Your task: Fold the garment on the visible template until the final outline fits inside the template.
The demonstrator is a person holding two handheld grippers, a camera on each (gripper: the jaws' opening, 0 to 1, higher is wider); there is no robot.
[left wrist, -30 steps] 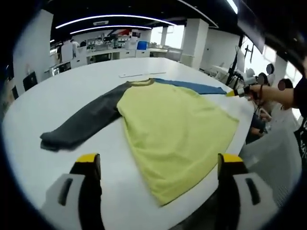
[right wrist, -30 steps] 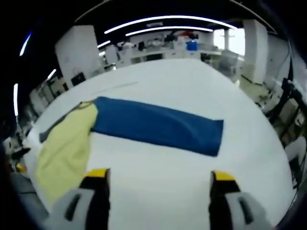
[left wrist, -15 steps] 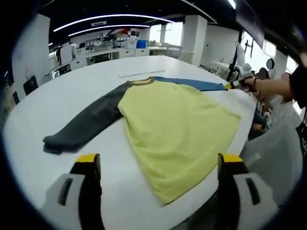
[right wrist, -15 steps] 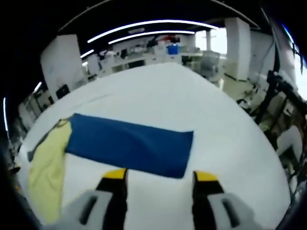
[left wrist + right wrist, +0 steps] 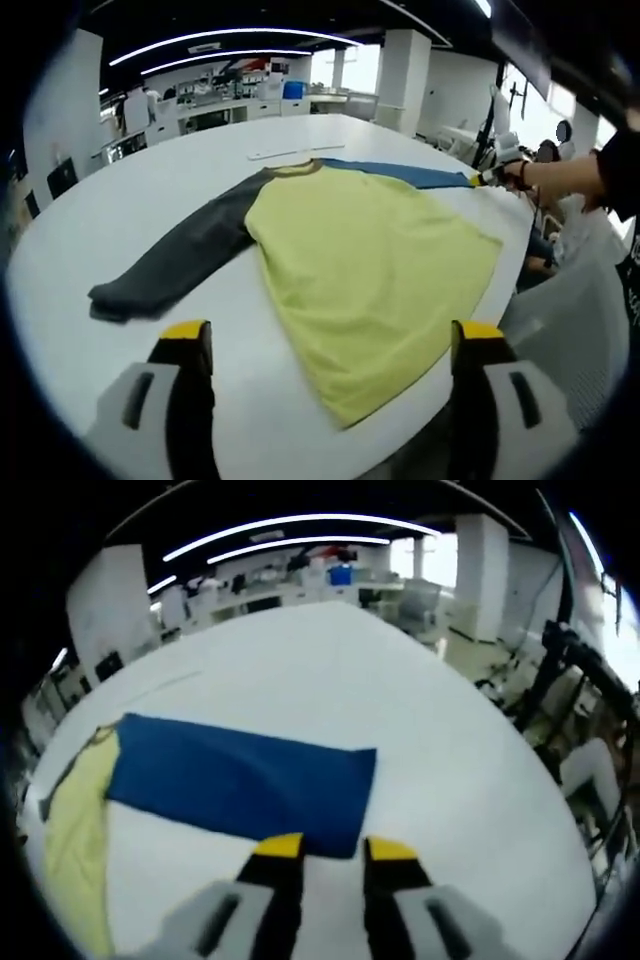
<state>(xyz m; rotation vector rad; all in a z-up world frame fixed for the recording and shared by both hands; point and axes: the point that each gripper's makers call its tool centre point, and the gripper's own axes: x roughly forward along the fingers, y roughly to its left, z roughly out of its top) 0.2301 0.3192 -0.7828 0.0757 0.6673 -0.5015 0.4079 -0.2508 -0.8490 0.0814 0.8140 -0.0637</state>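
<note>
In the left gripper view my left claw [image 5: 325, 345] hangs spread wide over the near edge of the white bench [image 5: 120, 200], its yellow-tipped jaws far apart and holding nothing. The shirt [image 5: 365, 265] lies flat on the bench just beyond the jaws, yellow body toward me, hem near the bench edge. Its grey sleeve [image 5: 175, 260] stretches out to the left of the body and ends in a small bunched cuff. Its blue sleeve [image 5: 400, 175] runs off the body's far right shoulder. At the end of that sleeve I see my right claw [image 5: 487, 178], held by my hand [image 5: 520, 172]; from here I cannot tell how its jaws stand. A thin pale strip [image 5: 285, 154] lies on the bench beyond the collar.

In the right gripper view my right claw [image 5: 326, 848] sits low at the cuff end of the blue sleeve [image 5: 235, 780], jaws drawn close together with a narrow gap left between the yellow tips. The tips are right at the cuff's edge, but I cannot tell whether cloth is between them. The sleeve lies flat, and the yellow body [image 5: 70, 840] shows at its far left end. White bench [image 5: 450, 770] spreads to the sleeve's right.
</note>
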